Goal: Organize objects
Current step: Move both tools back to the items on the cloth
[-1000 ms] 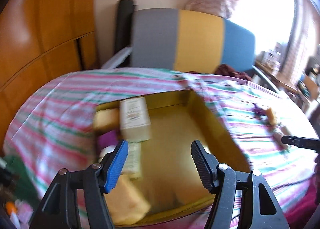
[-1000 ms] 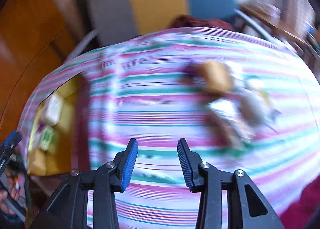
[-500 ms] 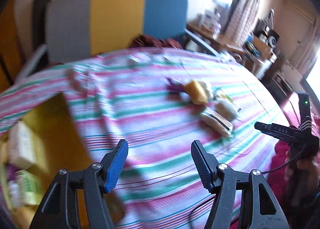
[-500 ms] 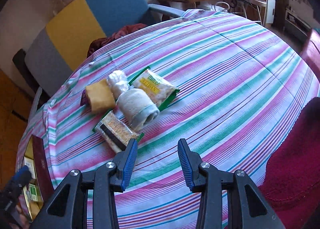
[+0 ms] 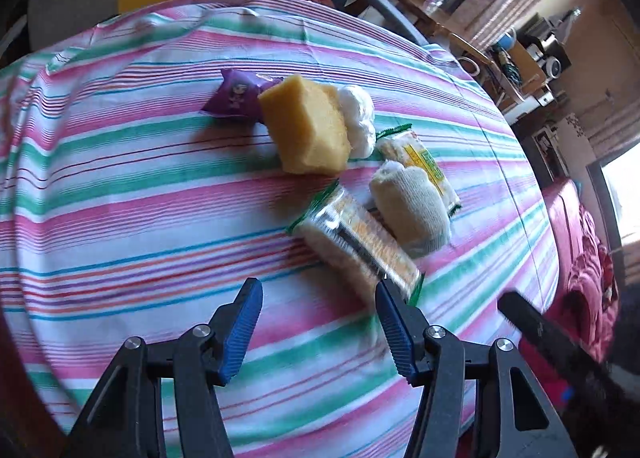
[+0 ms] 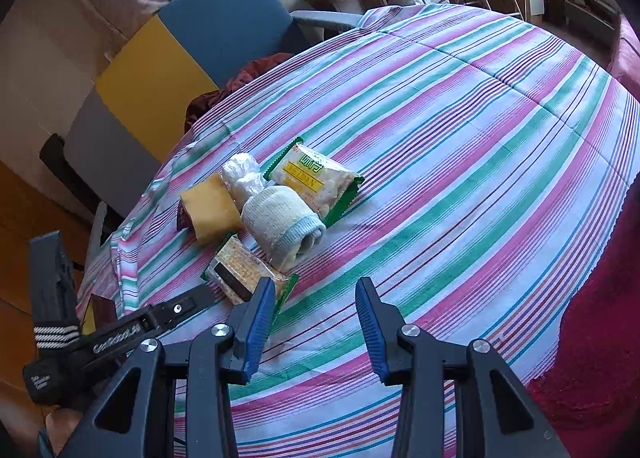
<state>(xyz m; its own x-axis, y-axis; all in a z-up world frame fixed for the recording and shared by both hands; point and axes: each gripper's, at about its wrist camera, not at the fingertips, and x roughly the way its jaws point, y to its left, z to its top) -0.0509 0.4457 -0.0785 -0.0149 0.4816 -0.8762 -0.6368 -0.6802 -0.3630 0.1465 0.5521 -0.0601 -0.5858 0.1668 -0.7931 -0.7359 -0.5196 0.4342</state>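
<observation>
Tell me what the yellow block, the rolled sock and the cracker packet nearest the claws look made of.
Yellow block: probably sponge foam, matte, with a soft porous look.
Rolled sock: knitted fabric, cream with a pale blue cuff, ribbing visible.
Cracker packet: thin clear plastic film, glossy, green-edged, crackers showing through.

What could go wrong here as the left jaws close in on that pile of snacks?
The left gripper is closing, empty, beside the green-edged cracker packet. That packet touches the rolled cream sock, so a grab may drag both. The right gripper hovers close by; the two could collide.
</observation>
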